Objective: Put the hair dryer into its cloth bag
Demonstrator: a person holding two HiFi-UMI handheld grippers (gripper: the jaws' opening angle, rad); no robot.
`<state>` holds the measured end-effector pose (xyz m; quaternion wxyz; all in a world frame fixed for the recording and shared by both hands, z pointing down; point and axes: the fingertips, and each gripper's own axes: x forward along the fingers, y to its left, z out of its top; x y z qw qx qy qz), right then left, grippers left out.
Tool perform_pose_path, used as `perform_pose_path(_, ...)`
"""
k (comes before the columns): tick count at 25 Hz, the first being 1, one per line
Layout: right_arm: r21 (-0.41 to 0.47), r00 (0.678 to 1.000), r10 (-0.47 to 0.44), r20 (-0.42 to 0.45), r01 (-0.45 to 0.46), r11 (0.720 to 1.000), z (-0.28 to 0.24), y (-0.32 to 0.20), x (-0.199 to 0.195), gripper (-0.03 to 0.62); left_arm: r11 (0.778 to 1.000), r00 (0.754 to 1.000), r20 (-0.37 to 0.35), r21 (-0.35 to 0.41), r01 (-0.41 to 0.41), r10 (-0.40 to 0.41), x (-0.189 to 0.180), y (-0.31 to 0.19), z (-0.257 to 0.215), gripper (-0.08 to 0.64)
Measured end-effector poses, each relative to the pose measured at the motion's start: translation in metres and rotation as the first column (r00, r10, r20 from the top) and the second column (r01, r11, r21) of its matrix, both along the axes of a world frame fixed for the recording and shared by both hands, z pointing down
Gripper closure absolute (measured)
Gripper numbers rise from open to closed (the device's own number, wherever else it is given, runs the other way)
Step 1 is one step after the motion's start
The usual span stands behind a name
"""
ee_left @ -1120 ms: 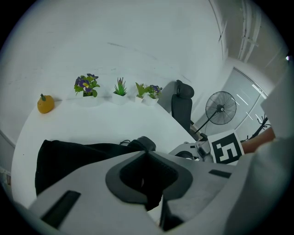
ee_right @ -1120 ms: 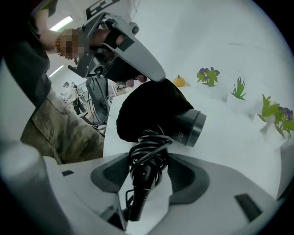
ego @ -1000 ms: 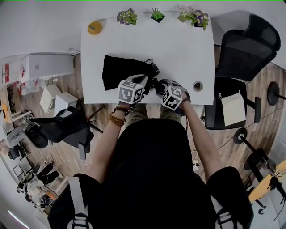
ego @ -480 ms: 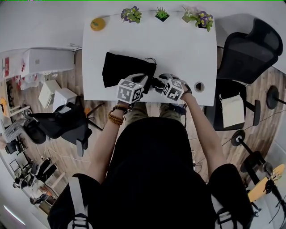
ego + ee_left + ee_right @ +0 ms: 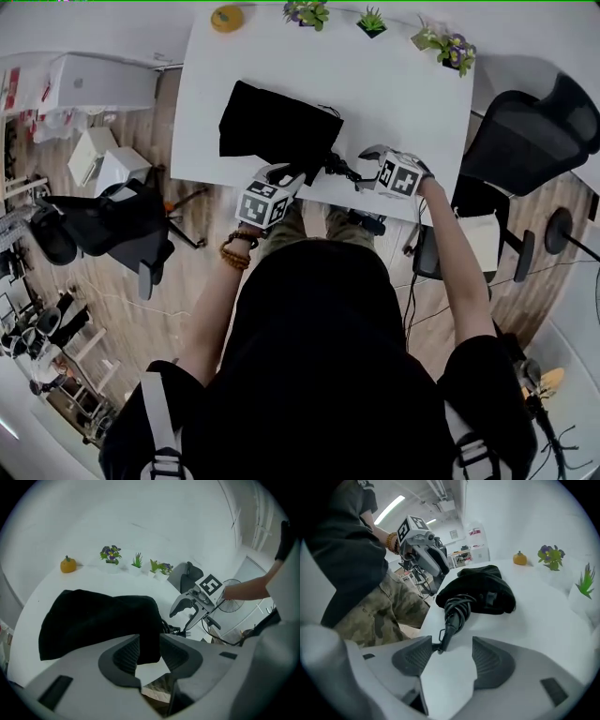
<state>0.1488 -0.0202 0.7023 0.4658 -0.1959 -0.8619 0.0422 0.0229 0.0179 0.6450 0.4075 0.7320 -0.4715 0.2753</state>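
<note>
The black cloth bag (image 5: 274, 127) lies bulging on the white table (image 5: 403, 103); the hair dryer's body does not show. A coiled black cord (image 5: 459, 607) and its plug (image 5: 443, 641) stick out of the bag's mouth toward the near edge. My left gripper (image 5: 286, 174) is at the bag's near corner, jaws opening, with a fold of bag cloth (image 5: 149, 639) hanging loose between the pads. My right gripper (image 5: 367, 159) stands open just right of the cord, the plug lying ahead of its left pad (image 5: 412, 656). Each gripper shows in the other's view: right gripper (image 5: 194, 603), left gripper (image 5: 423, 545).
An orange pumpkin (image 5: 226, 17) and three small potted plants (image 5: 307, 12) (image 5: 372, 22) (image 5: 450, 45) line the table's far edge. A black office chair (image 5: 530, 141) stands to the right, another black chair (image 5: 103, 230) on the floor to the left.
The left gripper's jaws have opened and it has drawn back toward the near table edge. The right gripper has moved right, away from the bag's mouth.
</note>
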Motion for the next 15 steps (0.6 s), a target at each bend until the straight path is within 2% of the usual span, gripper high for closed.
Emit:
perform_pose_path(2,-0.008,0.999,0.029,0.014,-0.029,1.0,0.003,0.005,-0.012,0.31,1.0,1.0,-0.008,-0.026,-0.015,0.015,0.01,0.005,0.017,0.434)
perform_pose_path(5,0.013,0.994,0.094,0.05,-0.095,0.995,0.009,0.007,-0.045,0.362,0.998,1.0,-0.02,-0.061,-0.002,0.001,0.016,0.011,0.038,0.436)
perform_pose_path(8,0.067,1.0,0.001,0.03,-0.003,0.998,0.009,0.013,-0.048,0.337,0.997,0.999,-0.023,-0.071,0.042,-0.044,0.01,0.022,0.042,0.436)
perform_pose_path(10,0.068,0.999,-0.015,0.045,0.012,0.998,0.004,0.002,-0.044,0.337,0.995,0.998,-0.022,-0.08,0.064,-0.066,0.001,0.034,0.044,0.436)
perform_pose_path(12,0.024,0.995,0.065,0.07,-0.067,0.997,-0.003,-0.022,-0.042,0.333,0.992,0.996,-0.022,-0.101,0.082,-0.085,-0.007,0.048,0.052,0.436)
perform_pose_path(15,-0.022,0.965,0.235,0.114,-0.234,0.972,-0.018,-0.073,-0.051,0.333,0.986,0.993,-0.021,-0.119,0.113,-0.116,-0.012,0.062,0.059,0.434)
